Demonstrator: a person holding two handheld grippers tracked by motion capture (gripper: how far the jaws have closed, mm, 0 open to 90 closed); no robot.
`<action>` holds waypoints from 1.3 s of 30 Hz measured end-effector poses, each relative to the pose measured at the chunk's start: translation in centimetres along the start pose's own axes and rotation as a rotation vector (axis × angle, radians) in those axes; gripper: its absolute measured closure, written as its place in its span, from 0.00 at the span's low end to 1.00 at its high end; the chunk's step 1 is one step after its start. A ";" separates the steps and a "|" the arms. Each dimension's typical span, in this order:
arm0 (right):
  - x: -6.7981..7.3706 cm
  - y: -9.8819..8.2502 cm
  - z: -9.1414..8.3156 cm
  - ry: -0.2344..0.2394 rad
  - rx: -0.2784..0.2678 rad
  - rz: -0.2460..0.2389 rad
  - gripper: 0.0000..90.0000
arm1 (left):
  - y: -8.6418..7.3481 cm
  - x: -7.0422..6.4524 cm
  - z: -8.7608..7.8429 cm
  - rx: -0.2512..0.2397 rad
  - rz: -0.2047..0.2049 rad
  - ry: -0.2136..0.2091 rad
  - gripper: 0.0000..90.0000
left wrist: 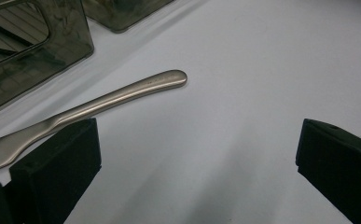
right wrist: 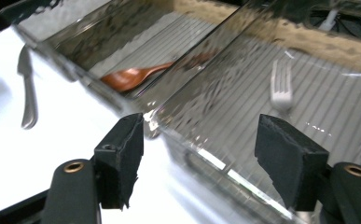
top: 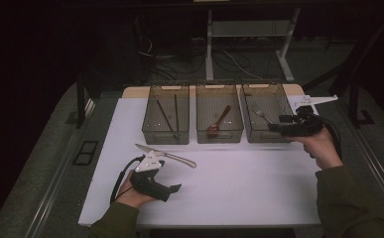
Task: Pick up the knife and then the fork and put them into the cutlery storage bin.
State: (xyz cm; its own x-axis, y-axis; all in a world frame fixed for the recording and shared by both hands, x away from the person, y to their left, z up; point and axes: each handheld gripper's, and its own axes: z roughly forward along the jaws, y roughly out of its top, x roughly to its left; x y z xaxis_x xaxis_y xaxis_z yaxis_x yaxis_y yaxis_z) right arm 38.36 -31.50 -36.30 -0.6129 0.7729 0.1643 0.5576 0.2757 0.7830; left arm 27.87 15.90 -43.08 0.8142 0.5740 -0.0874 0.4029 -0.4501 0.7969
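Note:
A silver butter knife (top: 165, 155) lies flat on the white table (top: 239, 188), in front of the left bin. In the left gripper view the knife (left wrist: 122, 95) runs past the left jaw, outside the gap. My left gripper (top: 172, 188) rests low near the table, open and holding nothing (left wrist: 199, 163). My right gripper (top: 278, 128) hovers at the front wall of the right bin (top: 264, 133), open and holding nothing (right wrist: 201, 158). A metal fork (right wrist: 281, 86) lies inside that bin, beyond the jaws.
Three smoky clear bins stand in a row at the back. The left bin (top: 165, 133) holds dark chopsticks (top: 175, 114). The middle bin (top: 219, 135) holds a brown wooden spoon (right wrist: 136, 74). A table leg and cables lie on the floor beyond.

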 end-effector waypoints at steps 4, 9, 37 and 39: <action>1.4 -1.7 0.0 0.024 -0.006 -0.017 0.35 | 0.2 0.0 -0.1 0.003 0.004 0.010 0.05; 3.4 -4.0 0.1 0.062 -0.008 -0.040 0.33 | 0.5 0.1 -0.2 0.018 0.014 0.020 0.14; 8.0 -11.7 -0.7 0.055 0.024 -0.111 0.23 | 3.7 5.7 1.5 0.145 0.055 0.194 0.99; 8.0 -11.7 -0.7 0.058 0.021 -0.110 0.23 | 3.7 6.5 2.0 0.167 0.051 0.213 0.99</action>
State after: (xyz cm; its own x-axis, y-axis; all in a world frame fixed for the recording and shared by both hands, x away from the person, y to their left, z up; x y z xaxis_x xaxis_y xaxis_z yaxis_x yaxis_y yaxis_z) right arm 26.51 -28.96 -43.74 -0.7022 0.7030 0.1125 0.4962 0.3698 0.7855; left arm 35.51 16.63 -41.91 0.7360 0.6706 0.0924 0.4414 -0.5788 0.6857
